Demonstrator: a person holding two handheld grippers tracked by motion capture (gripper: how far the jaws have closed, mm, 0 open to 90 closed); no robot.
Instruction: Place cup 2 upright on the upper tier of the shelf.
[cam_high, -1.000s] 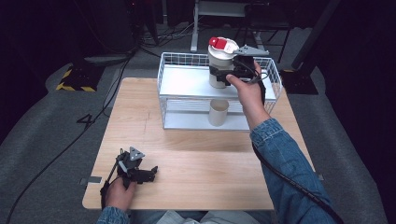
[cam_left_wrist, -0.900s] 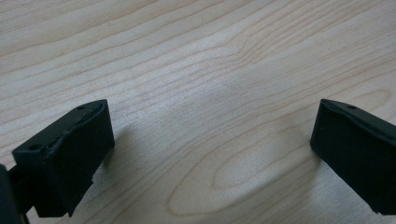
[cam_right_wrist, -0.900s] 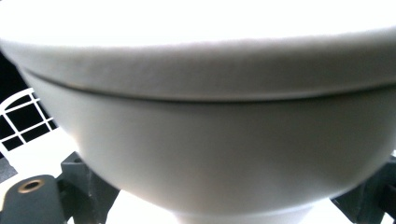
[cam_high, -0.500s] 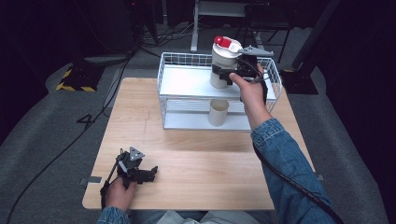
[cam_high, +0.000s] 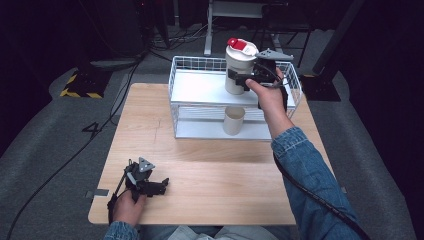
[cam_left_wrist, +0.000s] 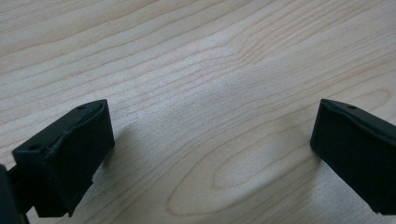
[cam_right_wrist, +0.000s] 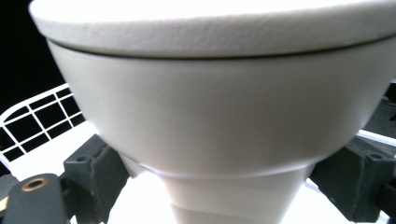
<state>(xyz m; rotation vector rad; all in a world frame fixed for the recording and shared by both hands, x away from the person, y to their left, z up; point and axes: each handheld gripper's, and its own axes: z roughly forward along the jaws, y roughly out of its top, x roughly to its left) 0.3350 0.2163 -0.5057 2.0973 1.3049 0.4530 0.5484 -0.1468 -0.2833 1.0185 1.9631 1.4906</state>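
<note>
A white travel cup with a red-tabbed lid (cam_high: 239, 66) hangs above the top shelf of a white wire rack (cam_high: 196, 86), held by my right gripper (cam_high: 244, 79), which is shut on its body. In the right gripper view the cup (cam_right_wrist: 219, 116) sits very close between the two black jaws. A plain beige cup (cam_high: 233, 120) stands on the rack's lower shelf. My left gripper (cam_high: 156, 186) rests on the wooden table (cam_high: 220, 185) near the front left edge, open with nothing between its fingers (cam_left_wrist: 70, 154).
The rack stands at the back of the table, its wire rim (cam_high: 292, 82) around the top shelf. Bare wood stretches between the rack and the table's front edge. Dark floor, cables and a yellow-black marker (cam_high: 80, 85) lie beyond.
My right gripper has lifted the white cup higher above the rack's top shelf and a little to the right. The left gripper has stayed still.
</note>
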